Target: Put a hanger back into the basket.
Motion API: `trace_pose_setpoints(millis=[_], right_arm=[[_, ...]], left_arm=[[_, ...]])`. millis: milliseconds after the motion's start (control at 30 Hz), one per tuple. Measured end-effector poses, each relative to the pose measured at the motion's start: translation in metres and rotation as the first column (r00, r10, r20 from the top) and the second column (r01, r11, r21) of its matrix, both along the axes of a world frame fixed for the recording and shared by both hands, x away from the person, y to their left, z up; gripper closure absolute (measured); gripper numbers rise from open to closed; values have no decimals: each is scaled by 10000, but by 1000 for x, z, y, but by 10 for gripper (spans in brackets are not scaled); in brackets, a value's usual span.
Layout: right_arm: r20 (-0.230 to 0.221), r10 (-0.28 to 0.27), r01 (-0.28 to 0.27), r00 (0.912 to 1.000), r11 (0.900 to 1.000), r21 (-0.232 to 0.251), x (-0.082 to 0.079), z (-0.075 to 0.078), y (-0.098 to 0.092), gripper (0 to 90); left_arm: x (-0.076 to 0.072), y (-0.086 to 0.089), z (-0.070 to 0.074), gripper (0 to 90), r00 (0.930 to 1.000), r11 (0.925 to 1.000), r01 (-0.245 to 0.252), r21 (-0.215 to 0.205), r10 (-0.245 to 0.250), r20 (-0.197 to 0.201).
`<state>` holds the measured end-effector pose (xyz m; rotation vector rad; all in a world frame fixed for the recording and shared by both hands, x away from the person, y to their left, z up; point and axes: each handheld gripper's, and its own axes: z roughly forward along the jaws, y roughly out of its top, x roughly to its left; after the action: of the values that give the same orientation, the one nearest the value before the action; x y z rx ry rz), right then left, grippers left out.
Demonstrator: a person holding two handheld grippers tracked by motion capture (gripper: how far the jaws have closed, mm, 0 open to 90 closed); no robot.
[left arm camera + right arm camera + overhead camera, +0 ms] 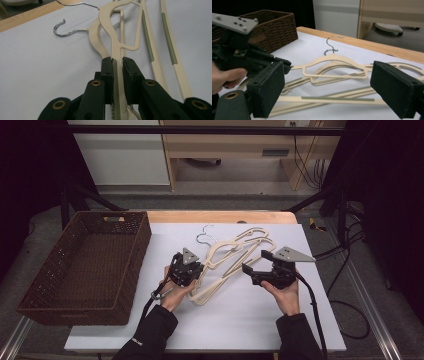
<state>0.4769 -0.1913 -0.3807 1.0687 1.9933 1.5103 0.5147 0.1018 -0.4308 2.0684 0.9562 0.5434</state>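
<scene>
While my left gripper (117, 65) pinches one arm of a cream hanger (117, 45), its pads pressed onto the thin bar on both sides, I read that grip as a way to pull this one hanger free of the others. In the left gripper view the held bar runs straight up toward twelve o'clock, ending near a steel hook (65, 30) at about ten o'clock, so I have it by the shoulder rather than the hook, where the ribbed strip likely gives the pads some bite. My right gripper (257, 262) sits at three o'clock from the left one in the high view, jaws spread wide with nothing between the pads; I judge it is lined up to brace the pile. That pile of hangers (235, 255) lies tangled on the white table (240, 315) between the two grippers, hooks pointing to twelve o'clock. Out at nine o'clock stands a brown woven basket (55, 265), open and apparently holding nothing, close beside the white surface; I take it as the place the hangers are meant to go.
</scene>
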Motion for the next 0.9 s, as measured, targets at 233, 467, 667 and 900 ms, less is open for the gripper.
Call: trace_pose_setpoints(millis=[233, 467, 667, 900], right_arm=[[-114, 33, -36, 9999, 9997, -249, 35, 5, 28, 150], [-172, -210, 203, 9996, 9991, -382, 58, 8, 41, 166], [-321, -279, 255, 9991, 9970, -728, 81, 7, 57, 183], [-588, -337, 277, 9977, 9946, -1003, 102, -2, 73, 227]], left_arm=[[-4, -1, 4, 795, 9998, 9999, -29, -122, 32, 193], [-6, -1, 5, 795, 9995, 10000, -27, -80, 30, 301], [-7, -2, 6, 795, 9993, 9999, -43, -135, 48, 363], [-10, -3, 7, 795, 9986, 9999, -54, -93, 59, 526]])
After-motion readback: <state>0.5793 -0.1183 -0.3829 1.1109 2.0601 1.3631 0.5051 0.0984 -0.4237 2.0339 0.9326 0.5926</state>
